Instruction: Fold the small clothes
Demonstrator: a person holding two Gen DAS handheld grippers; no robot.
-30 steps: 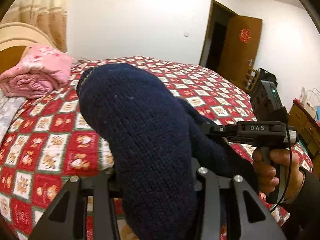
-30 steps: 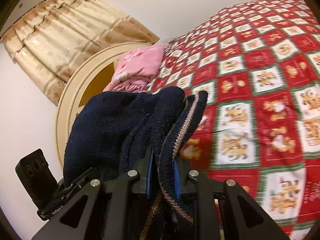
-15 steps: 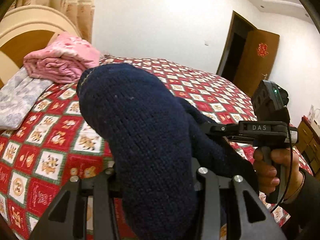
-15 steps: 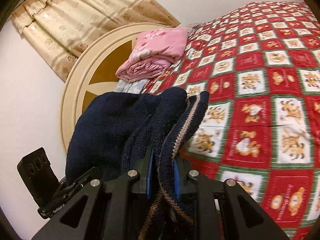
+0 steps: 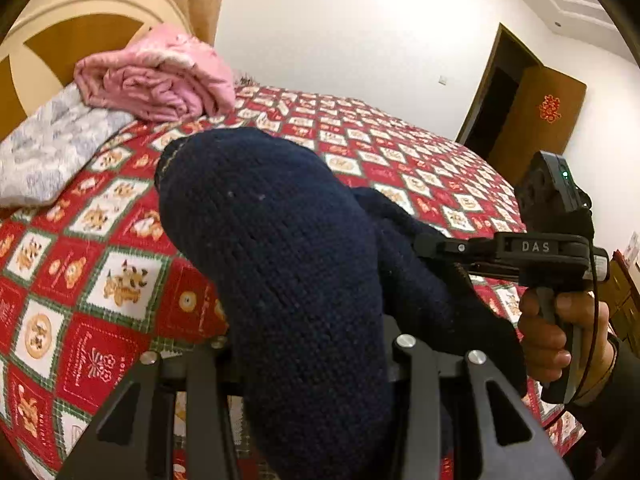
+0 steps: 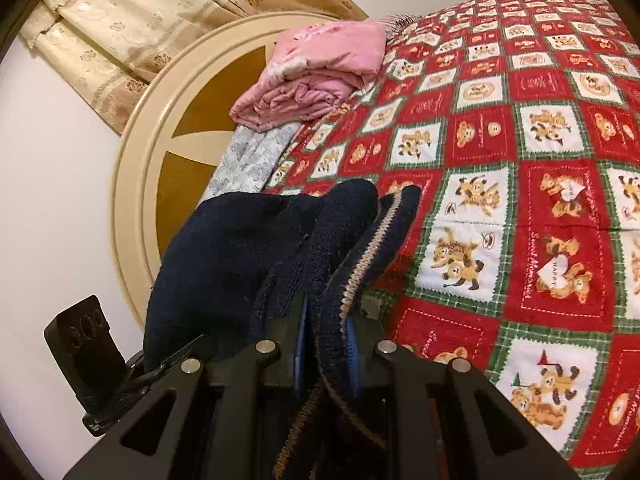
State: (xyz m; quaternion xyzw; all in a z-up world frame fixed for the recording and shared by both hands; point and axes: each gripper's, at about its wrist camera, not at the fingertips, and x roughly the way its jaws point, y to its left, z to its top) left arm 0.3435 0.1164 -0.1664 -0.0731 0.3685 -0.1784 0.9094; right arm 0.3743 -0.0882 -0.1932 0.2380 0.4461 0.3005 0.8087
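Note:
A dark navy knitted garment (image 5: 288,264) with a tan-trimmed edge (image 6: 360,268) hangs between both grippers above the bed. My left gripper (image 5: 312,360) is shut on a thick bunch of it; the knit bulges over the fingers and hides the pads. My right gripper (image 6: 326,332) is shut on the trimmed edge, clamped between its blue pads. The right gripper also shows in the left wrist view (image 5: 448,246), held by a hand, pinching the garment's other end. The left gripper's body shows at the lower left of the right wrist view (image 6: 92,356).
A bed with a red, white and green patchwork quilt (image 6: 520,152) lies below. A folded pink blanket (image 5: 156,80) and a grey patterned cloth (image 5: 52,148) lie by the round headboard (image 6: 168,120). A brown door (image 5: 536,116) and a wooden cabinet (image 5: 624,300) stand to the right.
Both grippers, still holding the garment, have swung toward the headboard; the pink blanket and headboard now appear larger and nearer the centre. The grips are unchanged.

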